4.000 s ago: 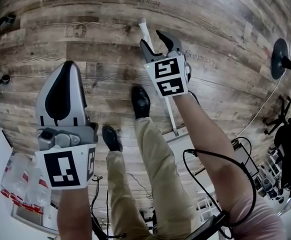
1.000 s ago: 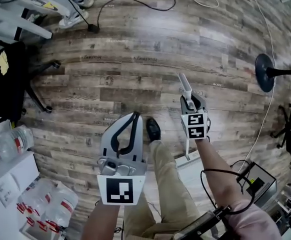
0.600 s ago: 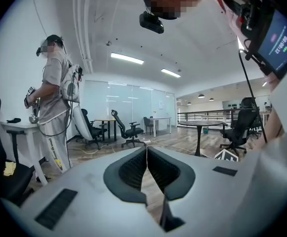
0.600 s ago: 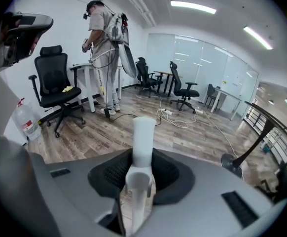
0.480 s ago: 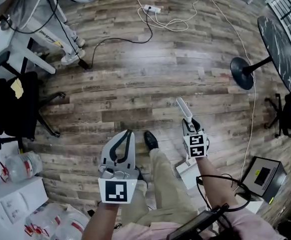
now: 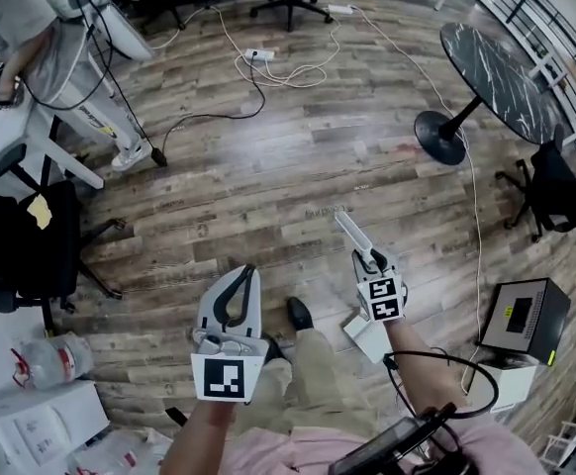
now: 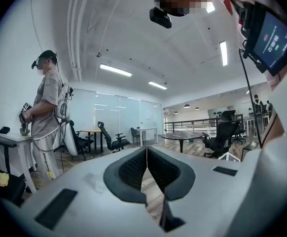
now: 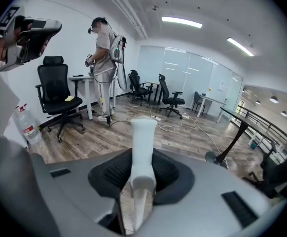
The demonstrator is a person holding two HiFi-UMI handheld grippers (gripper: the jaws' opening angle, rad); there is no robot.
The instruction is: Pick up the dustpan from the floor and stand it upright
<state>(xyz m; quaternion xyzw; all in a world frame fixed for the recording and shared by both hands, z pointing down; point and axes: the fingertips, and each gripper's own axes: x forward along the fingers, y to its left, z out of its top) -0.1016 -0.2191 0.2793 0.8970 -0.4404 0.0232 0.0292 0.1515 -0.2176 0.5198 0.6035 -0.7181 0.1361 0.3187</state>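
The white dustpan shows in the head view as a long handle (image 6: 348, 230) slanting away above my right gripper (image 6: 370, 258), and a white pan (image 6: 369, 337) below it beside my leg. My right gripper is shut on the handle a little under its top end. In the right gripper view the handle (image 8: 143, 137) stands up between the dark pads of the right gripper (image 8: 142, 174). My left gripper (image 6: 245, 271) is held level with the right one, to its left. Its jaws meet with nothing between them in the left gripper view (image 7: 146, 151). Whether the pan touches the floor is hidden.
Around me is wood-plank floor (image 6: 268, 176). A round dark table (image 6: 493, 67) on a black foot (image 6: 438, 137) stands far right, with a black chair (image 6: 555, 191) and a grey box (image 6: 522, 315) nearer. A black office chair (image 6: 16, 236), a person (image 6: 26, 13) and cables (image 6: 268, 62) lie left and beyond.
The head view has pulled far up from the floor and shows much more of the room. My right gripper, earlier around the handle lying on the floor, now holds it raised. The left gripper stays empty.
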